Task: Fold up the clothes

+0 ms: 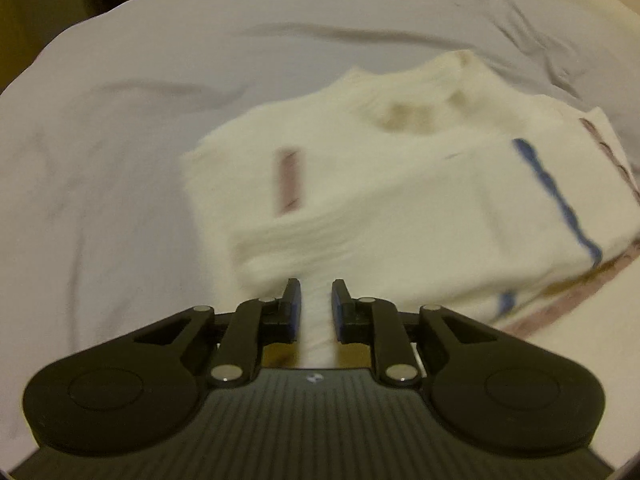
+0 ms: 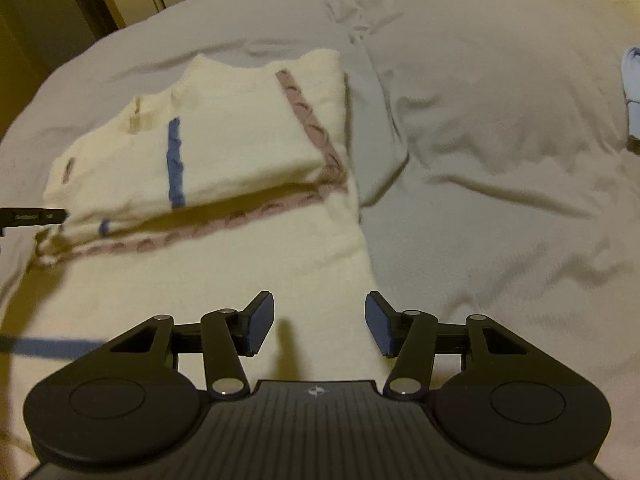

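The cream sweater (image 2: 208,152), half folded on the bed (image 2: 500,128), is pinched at its near edge by the left tool (image 1: 316,300), while the right tool (image 2: 320,320) hangs open above it, so the fold could be dragged loose by a careless pull.

Cream knitted sweater with blue and mauve stripes (image 1: 360,184): motion-blurred in left wrist view, right side cut by frame edge. Fabric strip between the left gripper (image 1: 316,304) pads; pad contact not resolvable. Right of sweater, pale blue object (image 2: 632,80) cut by edge, unidentifiable. Left of sweater, dark doorway area (image 2: 48,20) indistinct.
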A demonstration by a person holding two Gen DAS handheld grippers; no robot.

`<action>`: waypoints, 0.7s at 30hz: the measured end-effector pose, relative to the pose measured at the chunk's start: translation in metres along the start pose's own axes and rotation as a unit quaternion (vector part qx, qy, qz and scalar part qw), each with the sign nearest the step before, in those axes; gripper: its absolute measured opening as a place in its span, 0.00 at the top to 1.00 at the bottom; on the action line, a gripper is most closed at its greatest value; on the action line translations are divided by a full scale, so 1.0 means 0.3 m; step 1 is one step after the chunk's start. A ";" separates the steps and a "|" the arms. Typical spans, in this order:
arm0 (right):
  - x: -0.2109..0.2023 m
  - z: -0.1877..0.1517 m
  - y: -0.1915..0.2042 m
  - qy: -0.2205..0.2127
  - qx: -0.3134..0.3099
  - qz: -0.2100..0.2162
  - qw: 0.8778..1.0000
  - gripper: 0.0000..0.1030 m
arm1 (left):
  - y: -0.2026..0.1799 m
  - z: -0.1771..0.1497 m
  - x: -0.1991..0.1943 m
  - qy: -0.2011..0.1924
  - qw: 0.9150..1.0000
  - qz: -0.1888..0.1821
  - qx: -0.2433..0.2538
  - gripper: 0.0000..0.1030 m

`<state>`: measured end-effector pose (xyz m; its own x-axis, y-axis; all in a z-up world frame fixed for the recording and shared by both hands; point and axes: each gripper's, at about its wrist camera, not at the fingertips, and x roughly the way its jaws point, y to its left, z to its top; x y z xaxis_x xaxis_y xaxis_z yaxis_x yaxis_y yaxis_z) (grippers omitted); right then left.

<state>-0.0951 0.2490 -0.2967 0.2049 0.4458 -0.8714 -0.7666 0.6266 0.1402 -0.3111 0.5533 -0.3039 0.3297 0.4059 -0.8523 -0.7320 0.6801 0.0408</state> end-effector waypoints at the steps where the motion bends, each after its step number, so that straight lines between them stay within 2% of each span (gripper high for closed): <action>1: -0.007 -0.015 -0.003 0.002 -0.005 -0.008 1.000 0.49 | 0.038 -0.021 -0.018 0.005 1.000 0.009 -0.011 0.84; 4: -0.054 -0.057 -0.028 0.005 0.005 -0.019 1.000 0.48 | 0.102 -0.110 -0.164 0.010 0.999 0.028 -0.026 0.89; 7: -0.105 -0.098 -0.030 0.001 0.001 -0.005 1.000 0.48 | 0.096 -0.228 -0.360 0.006 0.999 -0.018 -0.040 0.89; 10: -0.109 -0.156 0.016 0.015 -0.037 0.010 0.999 0.49 | -0.006 -0.355 -0.450 0.025 0.999 -0.046 -0.015 0.87; 11: -0.106 -0.177 0.034 0.021 -0.053 0.014 0.998 0.51 | -0.042 -0.398 -0.447 0.036 0.998 -0.044 -0.007 0.85; 13: -0.097 -0.242 0.061 0.038 -0.084 -0.004 0.996 0.51 | -0.102 -0.496 -0.420 0.081 0.996 -0.031 -0.019 0.85; 15: -0.107 -0.312 0.062 0.049 -0.101 -0.020 0.993 0.52 | -0.115 -0.609 -0.447 0.104 0.993 -0.004 -0.051 0.85; 18: -0.159 -0.420 0.016 0.079 -0.086 -0.020 0.993 0.52 | -0.108 -0.733 -0.528 0.135 0.986 0.015 -0.094 0.85; 21: -0.214 -0.516 -0.024 0.116 -0.085 -0.015 0.990 0.53 | -0.117 -0.826 -0.610 0.164 0.979 0.032 -0.115 0.85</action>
<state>-0.1971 0.1168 -0.3145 0.0988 0.2587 -0.9609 -0.8574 0.5123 0.0498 -0.4936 0.3041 -0.2786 0.0961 0.1998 -0.9751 -0.8720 0.4893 0.0143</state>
